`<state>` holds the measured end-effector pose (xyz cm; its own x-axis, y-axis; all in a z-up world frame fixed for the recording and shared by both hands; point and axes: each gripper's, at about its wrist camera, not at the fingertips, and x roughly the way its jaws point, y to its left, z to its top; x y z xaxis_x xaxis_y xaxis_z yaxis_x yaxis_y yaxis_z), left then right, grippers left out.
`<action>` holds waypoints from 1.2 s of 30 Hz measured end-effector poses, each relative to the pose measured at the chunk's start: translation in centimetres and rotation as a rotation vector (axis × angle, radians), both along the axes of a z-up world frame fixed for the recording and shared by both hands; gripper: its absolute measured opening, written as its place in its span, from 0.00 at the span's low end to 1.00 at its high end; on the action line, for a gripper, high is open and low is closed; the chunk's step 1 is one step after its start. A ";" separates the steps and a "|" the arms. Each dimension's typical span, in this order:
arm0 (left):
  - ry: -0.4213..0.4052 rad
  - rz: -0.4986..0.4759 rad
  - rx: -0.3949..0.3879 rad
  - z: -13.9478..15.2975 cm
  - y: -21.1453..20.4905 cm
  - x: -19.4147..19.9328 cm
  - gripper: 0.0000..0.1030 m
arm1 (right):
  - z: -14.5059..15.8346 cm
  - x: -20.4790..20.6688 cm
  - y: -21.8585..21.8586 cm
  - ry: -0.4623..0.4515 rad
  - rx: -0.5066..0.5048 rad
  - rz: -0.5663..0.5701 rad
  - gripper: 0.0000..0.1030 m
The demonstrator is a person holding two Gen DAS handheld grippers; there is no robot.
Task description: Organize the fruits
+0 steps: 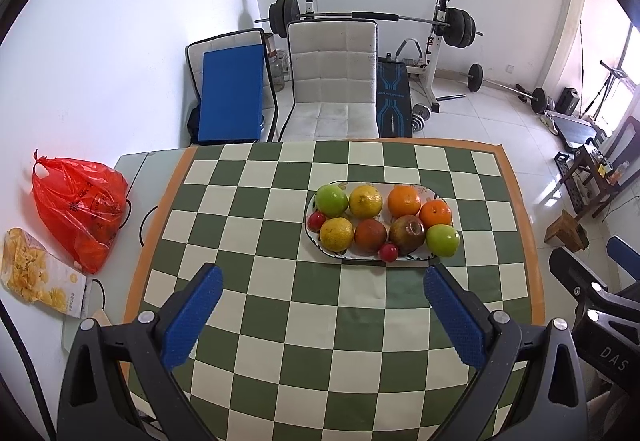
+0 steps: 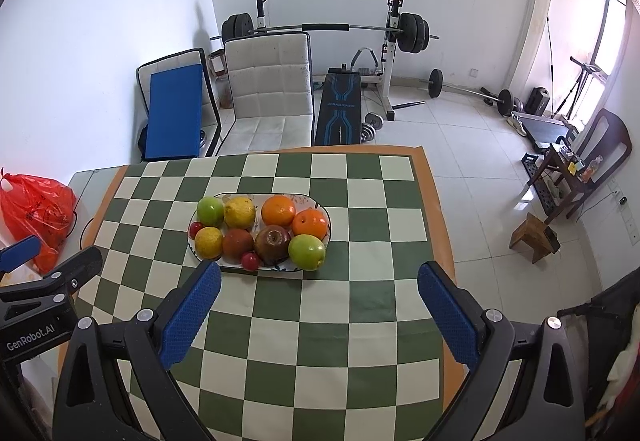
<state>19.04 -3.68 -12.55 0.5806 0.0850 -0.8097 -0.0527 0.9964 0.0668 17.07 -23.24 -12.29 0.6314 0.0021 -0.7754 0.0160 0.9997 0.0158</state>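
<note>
An oval plate (image 1: 434, 197) on the checkered cloth (image 1: 256, 225) holds two green apples (image 1: 331, 198), two lemons (image 1: 365, 201), two oranges (image 1: 404, 201), two brownish fruits (image 1: 407, 234) and two small red ones (image 1: 389, 252), packed touching. Bare cloth lies around it, widest on the near side. The left gripper (image 1: 323, 275) and right gripper (image 2: 319, 272) hover near the plate, jaws wide, holding nothing. A red bag (image 1: 76, 205) and snack packet (image 1: 36, 269) sit far left; a white chair (image 1: 334, 81) stands beyond the table's far edge.
</note>
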 end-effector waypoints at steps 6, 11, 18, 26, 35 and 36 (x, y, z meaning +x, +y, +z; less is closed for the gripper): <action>-0.002 -0.005 -0.001 0.1 0.0 0.1 1.00 | 0.0 0.0 -0.1 0.000 0.000 0.002 0.98; -0.004 -0.009 0.000 0.2 0.1 0.1 1.00 | -0.1 -0.3 0.1 -0.002 0.005 0.001 0.98; -0.014 -0.020 -0.001 0.3 0.1 0.2 1.00 | 0.1 -0.5 0.4 0.001 0.007 0.001 0.98; -0.023 -0.024 -0.009 0.5 0.2 0.1 1.00 | 0.6 -0.6 0.6 -0.006 0.005 0.000 0.98; -0.026 -0.027 -0.012 0.5 0.2 0.0 1.00 | 0.6 -0.7 0.7 -0.005 0.008 0.000 0.98; -0.026 -0.025 -0.011 0.5 0.2 0.0 1.00 | 0.6 -0.6 0.6 -0.005 0.005 0.000 0.98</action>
